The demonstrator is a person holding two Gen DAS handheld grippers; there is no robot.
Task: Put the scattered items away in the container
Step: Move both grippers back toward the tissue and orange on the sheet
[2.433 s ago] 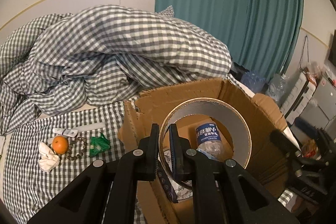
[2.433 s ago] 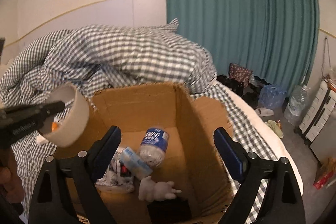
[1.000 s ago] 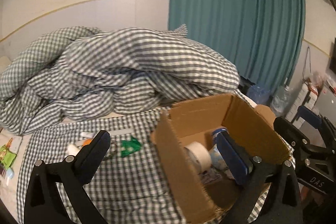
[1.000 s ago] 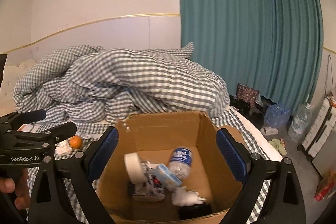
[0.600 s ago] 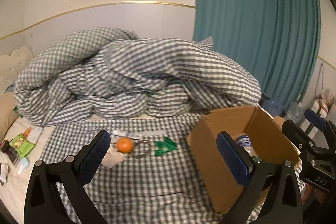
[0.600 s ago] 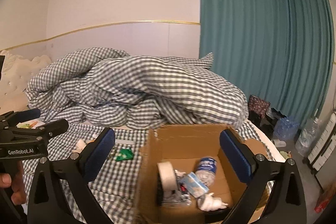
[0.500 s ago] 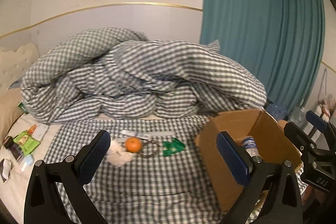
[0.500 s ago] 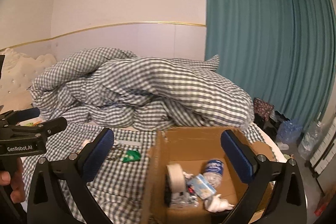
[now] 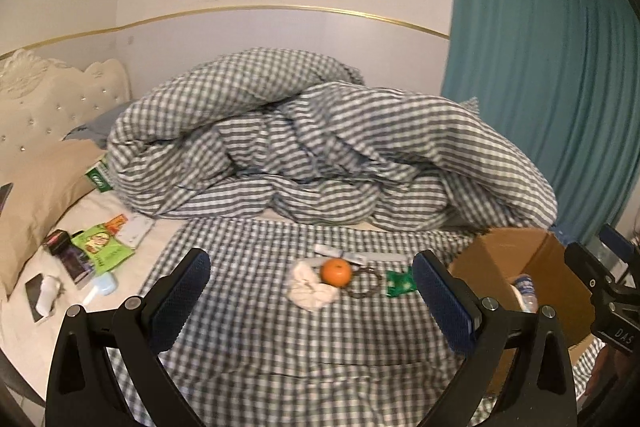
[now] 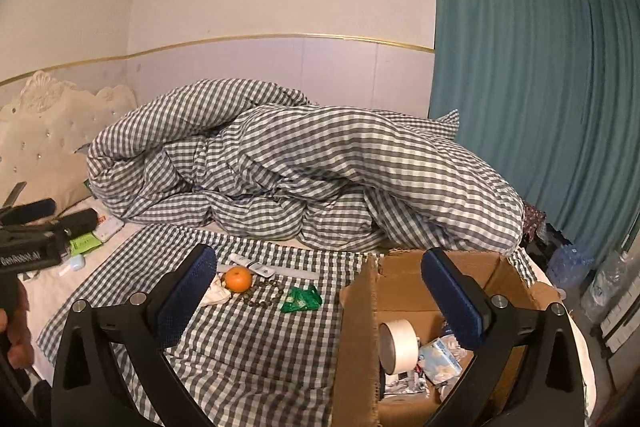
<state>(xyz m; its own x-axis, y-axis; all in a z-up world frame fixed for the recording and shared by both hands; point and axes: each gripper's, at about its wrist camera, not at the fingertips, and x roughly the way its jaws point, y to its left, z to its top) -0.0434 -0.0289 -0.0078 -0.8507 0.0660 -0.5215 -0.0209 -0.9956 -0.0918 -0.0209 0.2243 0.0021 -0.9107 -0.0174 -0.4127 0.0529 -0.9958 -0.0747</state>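
Both grippers have pulled back from the cardboard box [image 10: 404, 291] and swung toward the loose things on the bed. The roll of tape [image 10: 398, 345], which the left gripper [image 9: 312, 291] was carrying a moment ago, now stands inside the box beside a blue packet [image 10: 440, 357] and a bottle [image 9: 525, 287]. So this item is finished, I think, and the next pick is starting.

The jaws of the left gripper are spread wide and empty; earlier they were clamped on the roll. The jaws of the right gripper [image 10: 318, 301] are also fully apart, with nothing between them.

What is left lies on the checked sheet [image 9: 248, 347], just to the left of the box: first a green wrapper [image 10: 301, 299], then a string of beads [image 10: 262, 293], an orange [image 10: 238, 279] with a crumpled tissue [image 9: 310, 289] touching it, and a white tube [image 10: 252, 265] behind them. Earlier the box filled both views; now this small group sits in the middle of the left camera's view. More packets [image 9: 102, 247] lie much further from the box, near the pillow [image 9: 44, 183].
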